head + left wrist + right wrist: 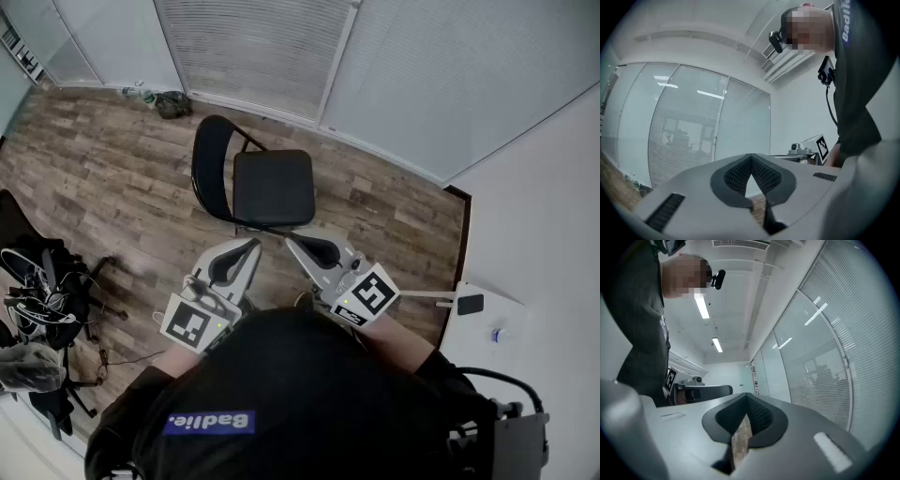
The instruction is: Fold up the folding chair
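A black folding chair stands unfolded on the wood floor, its backrest to the left and its flat seat to the right. My left gripper is shut and empty, just short of the chair's near edge. My right gripper is also shut and empty, beside it and pointing at the same edge. Neither touches the chair. In the left gripper view the jaws meet at the tips, with blinds behind. The right gripper view shows its jaws closed too, and the chair is in neither gripper view.
Glass walls with blinds run behind the chair. A small dark bag lies by the wall at the back. Black equipment with cables clutters the floor at left. A white table corner sits at right.
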The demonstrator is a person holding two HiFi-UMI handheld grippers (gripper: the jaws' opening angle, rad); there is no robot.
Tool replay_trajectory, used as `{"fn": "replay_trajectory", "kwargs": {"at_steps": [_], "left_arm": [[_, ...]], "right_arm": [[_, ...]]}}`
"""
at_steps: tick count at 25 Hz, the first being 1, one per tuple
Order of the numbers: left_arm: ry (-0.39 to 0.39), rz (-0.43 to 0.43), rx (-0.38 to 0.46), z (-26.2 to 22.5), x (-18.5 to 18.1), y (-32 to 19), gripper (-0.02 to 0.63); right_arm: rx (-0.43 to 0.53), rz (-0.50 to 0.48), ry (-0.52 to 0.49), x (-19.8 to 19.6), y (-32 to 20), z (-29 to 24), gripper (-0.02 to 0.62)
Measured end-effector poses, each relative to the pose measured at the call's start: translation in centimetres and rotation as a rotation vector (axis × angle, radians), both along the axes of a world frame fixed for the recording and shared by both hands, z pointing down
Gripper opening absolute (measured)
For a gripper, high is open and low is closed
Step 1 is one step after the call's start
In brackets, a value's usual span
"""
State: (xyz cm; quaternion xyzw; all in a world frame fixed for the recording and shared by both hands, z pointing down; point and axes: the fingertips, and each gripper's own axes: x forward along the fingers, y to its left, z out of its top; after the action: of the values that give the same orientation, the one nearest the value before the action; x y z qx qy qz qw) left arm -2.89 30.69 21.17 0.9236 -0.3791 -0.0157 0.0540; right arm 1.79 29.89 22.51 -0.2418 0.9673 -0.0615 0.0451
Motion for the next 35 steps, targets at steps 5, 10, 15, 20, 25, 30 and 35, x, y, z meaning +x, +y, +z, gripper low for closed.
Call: {"fn": "replay_trajectory", "kwargs": {"at_steps": [5, 10, 15, 20, 25, 30, 35], "left_arm": [[0.003, -0.005, 0.0, 0.3, 0.3, -0.1, 0.005], [0.002, -0.012, -0.002, 0.4, 0.4, -0.3, 0.005], [-0.003, -0.031, -0.011, 0.8, 0.7, -1.2, 0.005], [-0.017, -0.065, -0.014, 0.9, 1.5, -1.9, 0.005], [-0.041, -0.105, -0.009, 1.7, 3.5, -2.7, 0.005], [-0.041, -0.162, -0.005, 2.0, 4.5, -3.8, 0.005], [-0.042, -0.192, -0.017, 2.4, 3.0, -6.1, 0.005]], "right_arm": [[-0.005, 0.008, 0.002, 0.5, -0.2, 0.5, 0.0], [-0.005, 0.005, 0.006, 0.6, -0.3, 0.6, 0.0], [-0.008, 0.005, 0.002, 0.9, -1.0, 0.8, 0.0], [-0.012, -0.004, 0.007, 2.1, -1.7, 1.2, 0.0], [-0.008, -0.026, 0.004, 4.7, -2.5, 2.0, 0.0], [-0.028, -0.027, 0.006, 7.0, -3.7, 3.2, 0.0], [-0.037, -0.01, 0.02, 6.8, -5.8, 3.7, 0.0]]}}
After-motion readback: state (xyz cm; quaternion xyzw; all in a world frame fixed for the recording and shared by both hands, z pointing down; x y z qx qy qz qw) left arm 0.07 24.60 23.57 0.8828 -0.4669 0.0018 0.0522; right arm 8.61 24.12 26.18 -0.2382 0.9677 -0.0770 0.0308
